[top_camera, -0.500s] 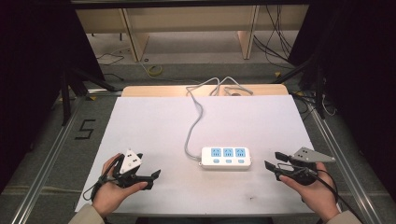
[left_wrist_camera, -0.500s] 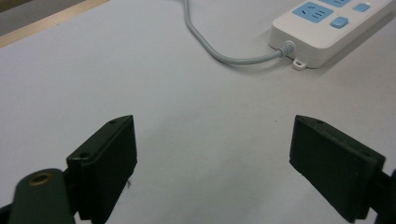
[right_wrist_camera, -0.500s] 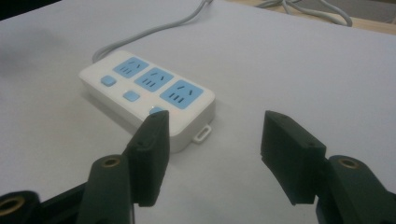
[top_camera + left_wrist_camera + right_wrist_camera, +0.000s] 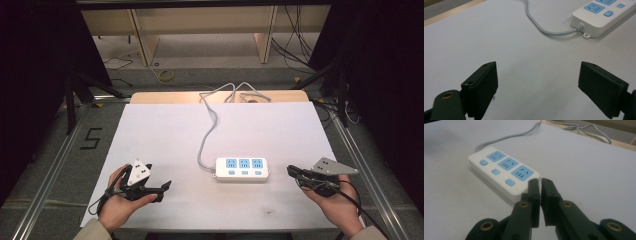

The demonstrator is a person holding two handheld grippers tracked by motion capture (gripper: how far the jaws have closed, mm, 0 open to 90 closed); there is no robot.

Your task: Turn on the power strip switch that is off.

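A white power strip (image 4: 242,168) with three blue sockets and three blue buttons lies on the white table (image 4: 165,130); its grey cable (image 4: 207,130) runs to the far edge. In the left gripper view the strip (image 4: 604,15) sits ahead at upper right, and my left gripper (image 4: 537,90) is open with bare table between its jaws. In the high view this left gripper (image 4: 162,189) rests at the near left, held in a hand. My right gripper (image 4: 291,171) lies just right of the strip. Its jaws are shut with nothing between them (image 4: 540,182), tips close to the strip's end (image 4: 504,171).
The cable loops (image 4: 235,92) on a wooden board (image 4: 150,96) at the table's far edge. Metal rails (image 4: 55,165) flank the table. A marking "5" (image 4: 91,138) is on the floor at left. Shelving legs (image 4: 142,40) stand beyond.
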